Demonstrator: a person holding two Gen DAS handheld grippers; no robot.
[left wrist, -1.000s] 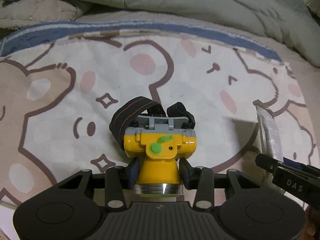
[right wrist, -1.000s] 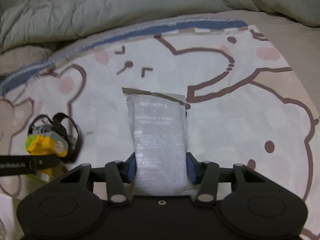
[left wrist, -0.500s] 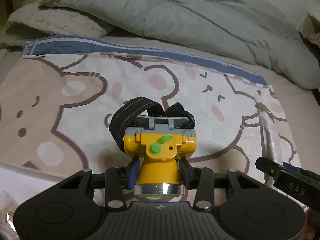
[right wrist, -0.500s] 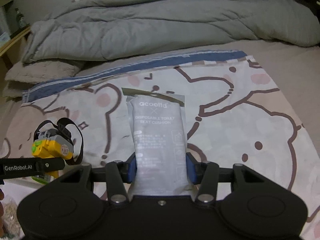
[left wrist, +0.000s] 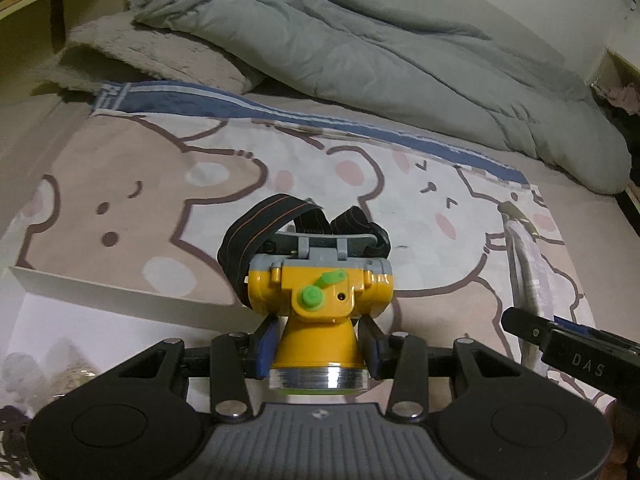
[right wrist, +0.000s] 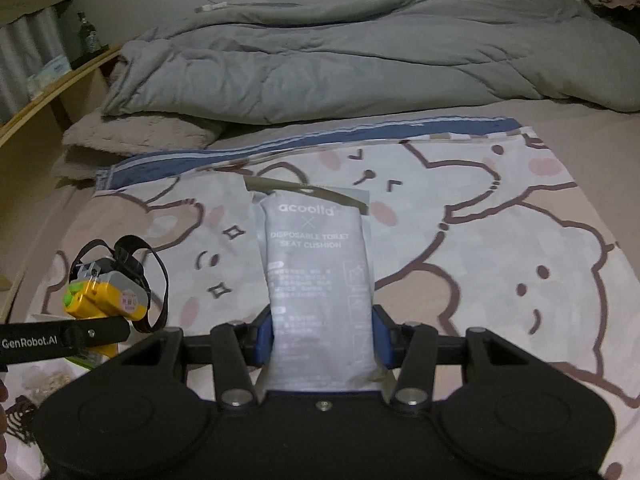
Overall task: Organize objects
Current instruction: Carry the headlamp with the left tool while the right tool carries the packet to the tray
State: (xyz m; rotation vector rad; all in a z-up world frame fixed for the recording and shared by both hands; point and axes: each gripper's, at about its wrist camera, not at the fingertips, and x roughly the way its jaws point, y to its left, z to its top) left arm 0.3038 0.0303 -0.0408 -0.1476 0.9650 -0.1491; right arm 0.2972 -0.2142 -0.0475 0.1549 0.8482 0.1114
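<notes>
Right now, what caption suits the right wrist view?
Right hand-held gripper clamps a grey toilet seat cushion packet above the bear-print sheet.

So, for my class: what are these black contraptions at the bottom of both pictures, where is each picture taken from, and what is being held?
Each is a hand-held two-finger tool, carried by a person, with a camera looking along its fingers. One picture comes from the left gripper, whose jaws are shut on a yellow headlamp with a black strap. The other comes from the right gripper, shut on a grey toilet seat cushion packet. Below both lie a cartoon bear cloth and, further back, a grey duvet.
</notes>
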